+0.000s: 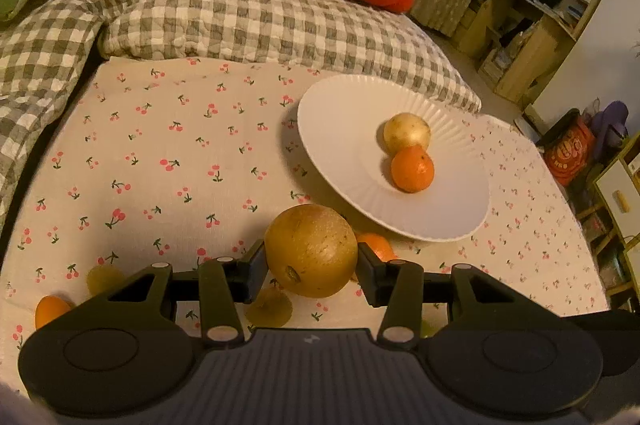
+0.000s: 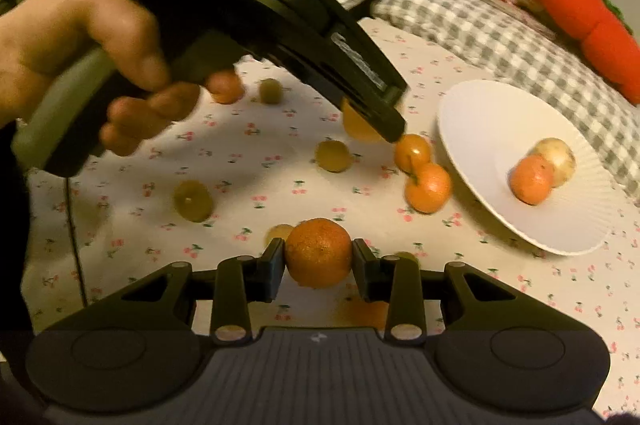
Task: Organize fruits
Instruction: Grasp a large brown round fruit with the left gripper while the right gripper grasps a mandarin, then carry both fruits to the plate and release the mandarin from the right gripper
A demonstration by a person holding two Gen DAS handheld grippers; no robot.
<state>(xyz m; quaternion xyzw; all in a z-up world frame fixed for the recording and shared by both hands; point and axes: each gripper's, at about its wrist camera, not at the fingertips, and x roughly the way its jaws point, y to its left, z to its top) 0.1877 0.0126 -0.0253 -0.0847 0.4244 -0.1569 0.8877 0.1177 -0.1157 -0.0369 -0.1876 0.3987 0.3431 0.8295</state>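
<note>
Left gripper [image 1: 312, 267] is clamped on a golden-brown pear [image 1: 311, 249], held clear of the cherry-print cloth [image 1: 160, 153] at lower centre of the left wrist view; right gripper [image 2: 318, 265] is clamped on an orange [image 2: 318, 252] at lower centre of its own view. The white plate [image 1: 348, 129], right of centre, already carries a pale fruit [image 1: 407, 133] touching a mandarin [image 1: 412, 169]. Risks, as judged: both fruits are round and pinched only at their flanks, so either may slip or roll out under a quick swing; a fruit released onto the plate may knock the two resting there, or roll over its shallow rim; both grippers heading to one plate may collide. Loose fruit lies near the plate edge. No brand, label or legible writing seen
</note>
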